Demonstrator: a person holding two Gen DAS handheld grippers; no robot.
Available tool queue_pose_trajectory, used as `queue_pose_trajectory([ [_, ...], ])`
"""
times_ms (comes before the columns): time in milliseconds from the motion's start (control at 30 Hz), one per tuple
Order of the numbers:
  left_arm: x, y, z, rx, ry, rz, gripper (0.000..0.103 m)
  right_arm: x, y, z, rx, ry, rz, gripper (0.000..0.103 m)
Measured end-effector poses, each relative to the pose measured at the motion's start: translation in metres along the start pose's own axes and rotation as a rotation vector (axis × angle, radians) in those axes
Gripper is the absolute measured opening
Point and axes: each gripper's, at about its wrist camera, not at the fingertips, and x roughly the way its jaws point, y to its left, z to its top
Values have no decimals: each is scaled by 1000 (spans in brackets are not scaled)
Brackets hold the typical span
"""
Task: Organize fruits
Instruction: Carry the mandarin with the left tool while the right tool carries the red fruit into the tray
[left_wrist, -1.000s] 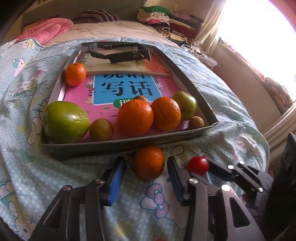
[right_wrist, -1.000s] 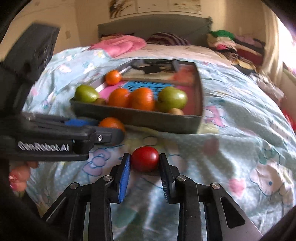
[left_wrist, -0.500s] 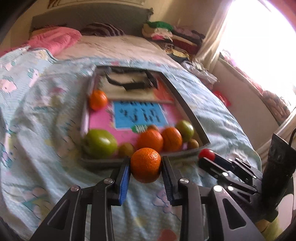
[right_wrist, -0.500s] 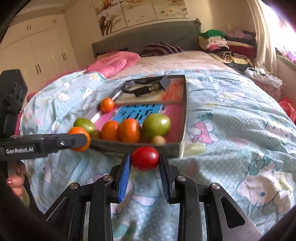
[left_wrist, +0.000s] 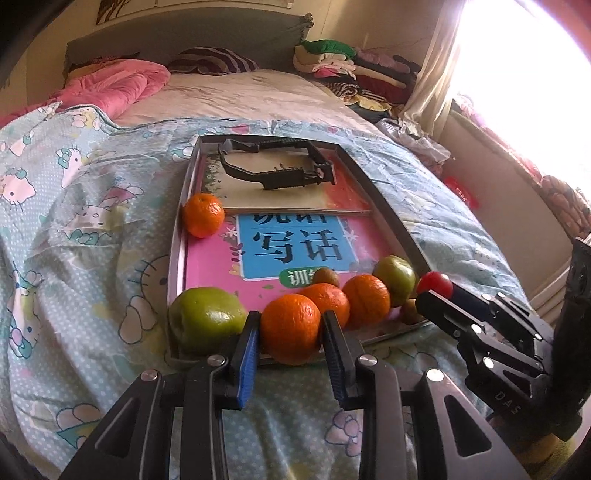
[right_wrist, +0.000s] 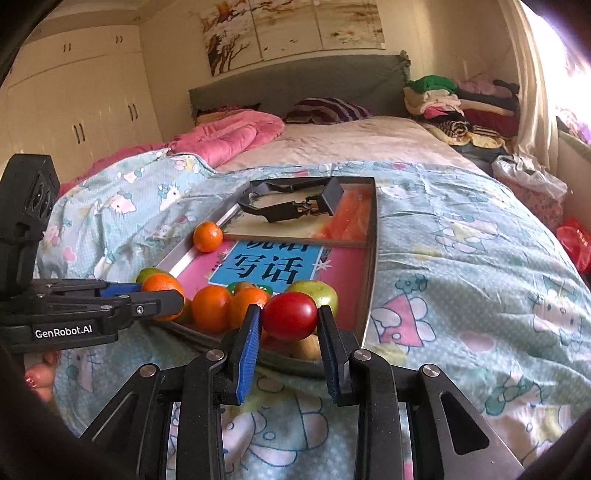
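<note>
Both fruits are lifted and on their way to the tray (left_wrist: 388, 221) on the bed. The left gripper (left_wrist: 291, 334) is clamped on an orange (left_wrist: 291, 332), held just above the tray's near edge. The right gripper (right_wrist: 290, 323) is clamped on a red tomato (right_wrist: 290, 315), at the tray's near right corner. Next, I judge, each must carry over the rim, lower among the fruit already there, and release gently.

An orange mandarin (left_wrist: 291, 332) is showing bright between blue pads (left_wrist: 248, 354) of the black left hand-held gripper (left_wrist: 291, 354). A glossy red tomato (right_wrist: 290, 315) is sitting in the right hand-held gripper (right_wrist: 290, 347). The grey tray (left_wrist: 177, 236) is carrying a pink and blue book (left_wrist: 295, 247), green apples (left_wrist: 207, 319), and orange fruit. The bedsheet (left_wrist: 92, 240) is showing pale blue with white dots and cartoon cats.
</note>
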Motion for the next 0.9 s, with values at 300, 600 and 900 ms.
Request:
queue_pose_trajectory([
  [300, 11, 3, 2, -12, 12, 0, 33, 10, 8, -3, -36, 6, -15, 31],
  [600, 12, 2, 2, -9, 11, 1, 33, 13, 18, -9, -71, -6, -26, 31],
  [900, 12, 2, 1, -9, 12, 1, 33, 17, 14, -12, -63, -3, -46, 36],
])
